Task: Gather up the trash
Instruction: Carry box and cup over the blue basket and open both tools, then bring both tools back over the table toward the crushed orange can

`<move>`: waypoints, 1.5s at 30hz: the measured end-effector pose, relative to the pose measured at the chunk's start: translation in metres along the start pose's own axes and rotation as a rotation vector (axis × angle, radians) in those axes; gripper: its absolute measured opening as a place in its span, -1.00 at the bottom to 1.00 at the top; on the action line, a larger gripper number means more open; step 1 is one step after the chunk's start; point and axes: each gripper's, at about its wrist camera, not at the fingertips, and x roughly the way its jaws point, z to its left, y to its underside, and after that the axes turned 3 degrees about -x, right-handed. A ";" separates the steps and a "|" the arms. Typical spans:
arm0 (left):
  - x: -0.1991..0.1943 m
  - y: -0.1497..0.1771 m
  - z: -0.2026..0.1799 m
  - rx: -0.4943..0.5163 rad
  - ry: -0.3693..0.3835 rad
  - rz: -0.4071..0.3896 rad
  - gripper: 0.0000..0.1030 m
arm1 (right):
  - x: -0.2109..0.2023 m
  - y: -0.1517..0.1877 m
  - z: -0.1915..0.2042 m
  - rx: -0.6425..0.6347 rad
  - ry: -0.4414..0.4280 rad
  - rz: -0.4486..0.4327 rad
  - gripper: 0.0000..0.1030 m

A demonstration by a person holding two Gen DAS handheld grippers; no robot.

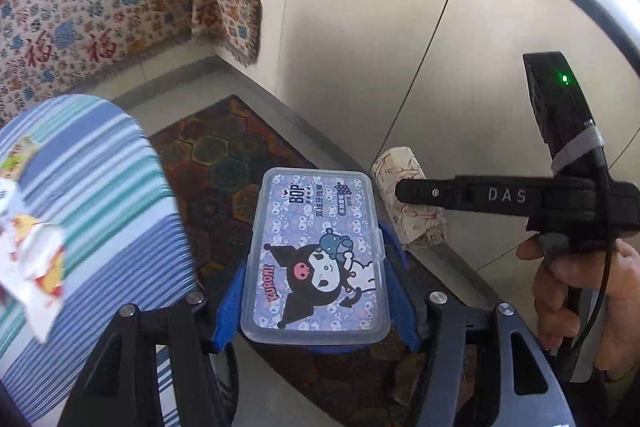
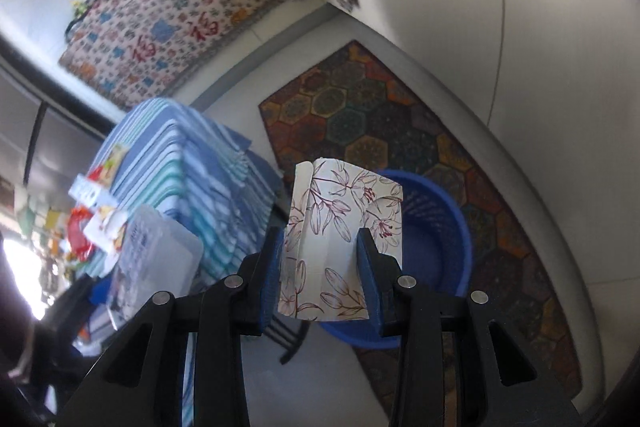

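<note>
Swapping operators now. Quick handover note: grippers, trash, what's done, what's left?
Left gripper: shut on the clear plastic box with the cartoon label.
Right gripper: shut on the floral paper carton, held above the blue basket on the patterned rug.
Done: both items picked up.
Left: drop both in the basket; wrappers remain on the striped table.

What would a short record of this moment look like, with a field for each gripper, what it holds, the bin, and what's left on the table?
left gripper: shut on a clear flat plastic box with a purple cartoon label
right gripper: shut on a curled white card printed with red flowers
bin: round blue plastic basket on the floor, just behind the card in the right wrist view
table: blue striped cloth, several wrappers lying on it
floor: dark hexagon-patterned rug
</note>
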 end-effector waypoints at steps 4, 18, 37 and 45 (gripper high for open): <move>0.035 -0.001 -0.007 0.037 -0.008 0.023 0.23 | 0.019 -0.005 -0.025 0.058 -0.001 0.033 -0.26; 0.046 -0.010 -0.001 0.042 0.019 -0.061 0.36 | 0.013 -0.014 -0.055 0.144 -0.022 -0.048 0.14; -0.150 0.124 0.060 0.026 -0.069 -0.173 0.73 | -0.075 0.044 0.135 -0.351 0.108 -0.446 0.93; -0.222 0.203 0.162 -0.216 -0.328 -0.182 0.73 | -0.016 0.109 0.235 -0.518 -0.035 -0.265 0.93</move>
